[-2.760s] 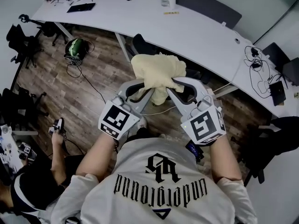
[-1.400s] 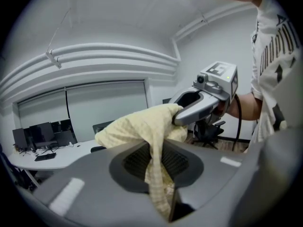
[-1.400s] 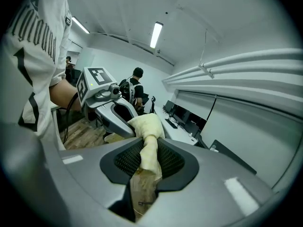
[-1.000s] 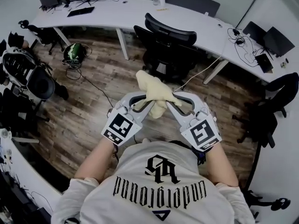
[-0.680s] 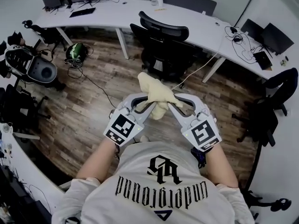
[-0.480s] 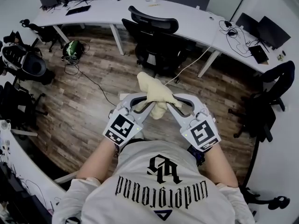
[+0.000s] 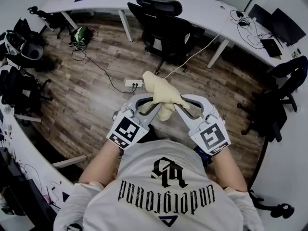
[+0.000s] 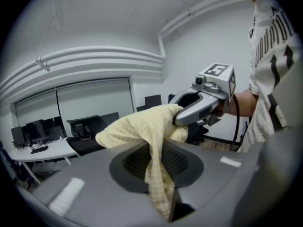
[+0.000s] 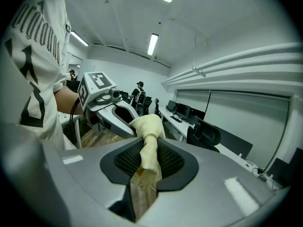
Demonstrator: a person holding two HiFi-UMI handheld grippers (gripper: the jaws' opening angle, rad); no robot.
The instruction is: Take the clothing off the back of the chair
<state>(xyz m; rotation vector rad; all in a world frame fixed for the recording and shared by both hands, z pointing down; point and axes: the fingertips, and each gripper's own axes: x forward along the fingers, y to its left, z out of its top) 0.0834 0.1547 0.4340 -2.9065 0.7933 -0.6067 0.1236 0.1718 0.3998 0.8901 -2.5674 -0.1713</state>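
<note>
A pale yellow piece of clothing [image 7: 162,91] hangs bunched in the air over the wooden floor, held between both grippers. My left gripper [image 7: 152,100] is shut on its left side and my right gripper [image 7: 179,101] on its right side, tips nearly meeting. In the left gripper view the cloth [image 8: 142,126] drapes down through the jaws, with the right gripper [image 8: 201,105] clamped on it beyond. In the right gripper view a strip of the cloth [image 9: 147,148] runs between the jaws. The black office chair [image 7: 166,30] stands well ahead by the desk, its back bare.
A curved white desk [image 7: 202,11] runs along the far side. A power strip [image 7: 131,83] and cables lie on the floor just ahead. Dark chairs stand at the left [image 7: 19,88] and right [image 7: 281,95]. A green bag [image 7: 80,34] lies near the desk. A person [image 9: 139,92] stands in the distance.
The clothing has come away from the chair back with both grippers still clamped on it. The chair and desk have drawn farther off toward the top of the head view.
</note>
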